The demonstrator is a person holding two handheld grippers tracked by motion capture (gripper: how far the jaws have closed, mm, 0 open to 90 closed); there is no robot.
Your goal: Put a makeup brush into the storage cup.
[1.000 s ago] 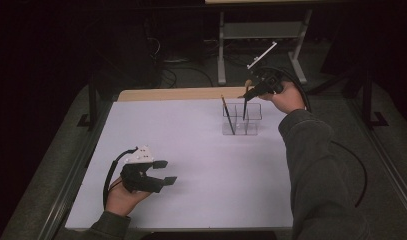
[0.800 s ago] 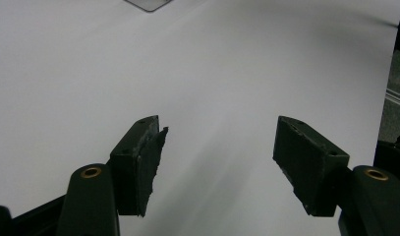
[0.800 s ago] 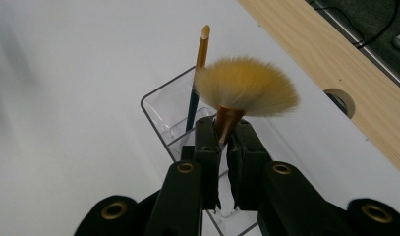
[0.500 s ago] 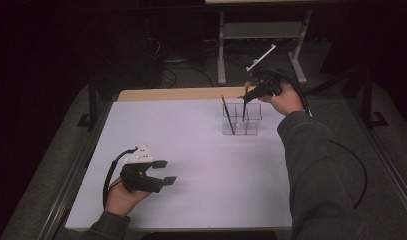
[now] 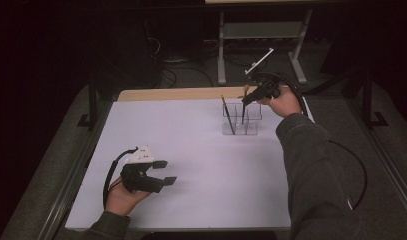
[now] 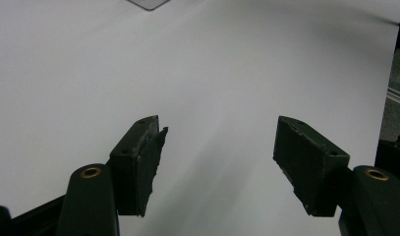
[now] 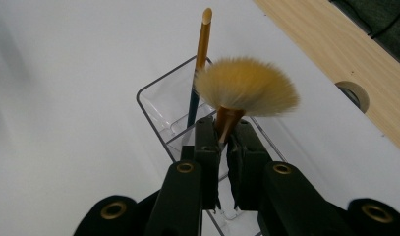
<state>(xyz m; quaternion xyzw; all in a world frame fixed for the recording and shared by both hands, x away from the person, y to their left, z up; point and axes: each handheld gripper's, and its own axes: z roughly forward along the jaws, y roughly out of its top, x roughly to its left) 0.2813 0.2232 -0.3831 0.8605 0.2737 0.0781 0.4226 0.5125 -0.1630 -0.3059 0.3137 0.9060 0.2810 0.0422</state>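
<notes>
above, the right gripper (image 5: 247, 100) holds a fan brush (image 5: 244, 107) over the clear organizer (image 5: 241, 120); the left gripper (image 5: 163, 172) rests spread. closer, its jaws stay apart over the white table (image 6: 212, 73). lastly, the right jaws pinch the brush's ferrule beside a pencil (image 7: 200, 64).

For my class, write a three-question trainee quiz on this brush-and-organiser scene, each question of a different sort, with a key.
1. True or false: the right gripper is shut on the fan brush.
2. Multiple choice: the left gripper is A) holding a pencil, B) open with nothing between its jaws, C) inside the organiser.
3. Short answer: what already stands in the clear organiser?

Key
1. True: its jaws clamp the brush just below the bristles, above the organiser.
2. B: it rests open over the white table.
3. A thin brush with a dark handle, leaning in one compartment.
</notes>
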